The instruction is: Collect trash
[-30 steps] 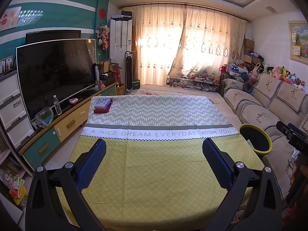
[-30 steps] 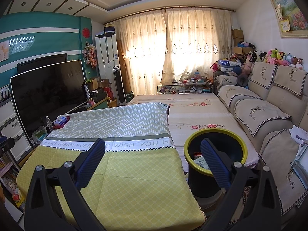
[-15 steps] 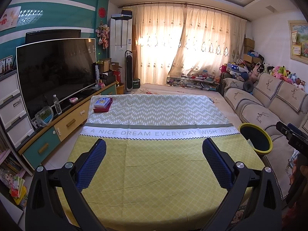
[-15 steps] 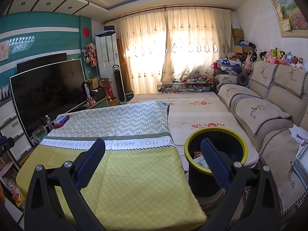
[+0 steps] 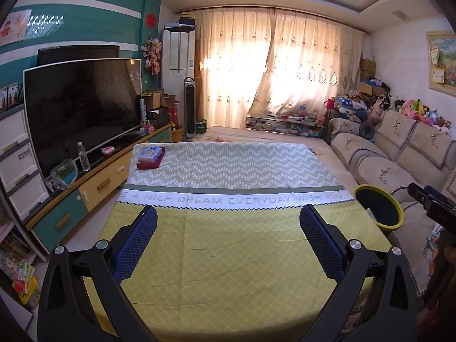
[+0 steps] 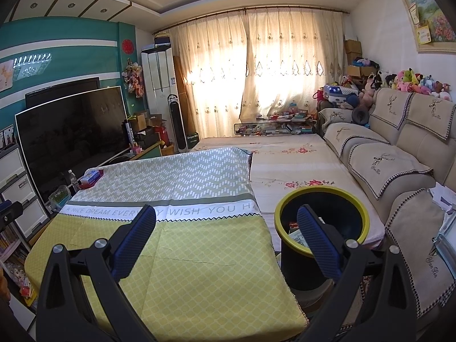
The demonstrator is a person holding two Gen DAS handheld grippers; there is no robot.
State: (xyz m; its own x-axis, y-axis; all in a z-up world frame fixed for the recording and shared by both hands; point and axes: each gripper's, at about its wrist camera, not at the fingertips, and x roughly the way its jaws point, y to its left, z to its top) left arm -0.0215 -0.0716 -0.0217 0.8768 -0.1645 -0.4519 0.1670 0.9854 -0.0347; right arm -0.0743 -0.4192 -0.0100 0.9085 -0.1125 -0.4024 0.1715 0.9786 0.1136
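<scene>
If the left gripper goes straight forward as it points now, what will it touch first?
Probably the tablecloth: the open left gripper points low over its yellow part, with nothing between. Height above it is unclear.

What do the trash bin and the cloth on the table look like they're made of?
Trash bin: probably plastic, with smooth, slightly glossy black walls and a moulded yellow rim. Tablecloth: thin printed woven fabric, matte, showing creases and a stitched zigzag trim.

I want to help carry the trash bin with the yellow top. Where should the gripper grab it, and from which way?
Probably the yellow rim of the trash bin, taken from straight above. The bin stands upright and open, so one finger can go inside and one outside the thin wall. The round body looks too wide for the open right gripper.
</scene>
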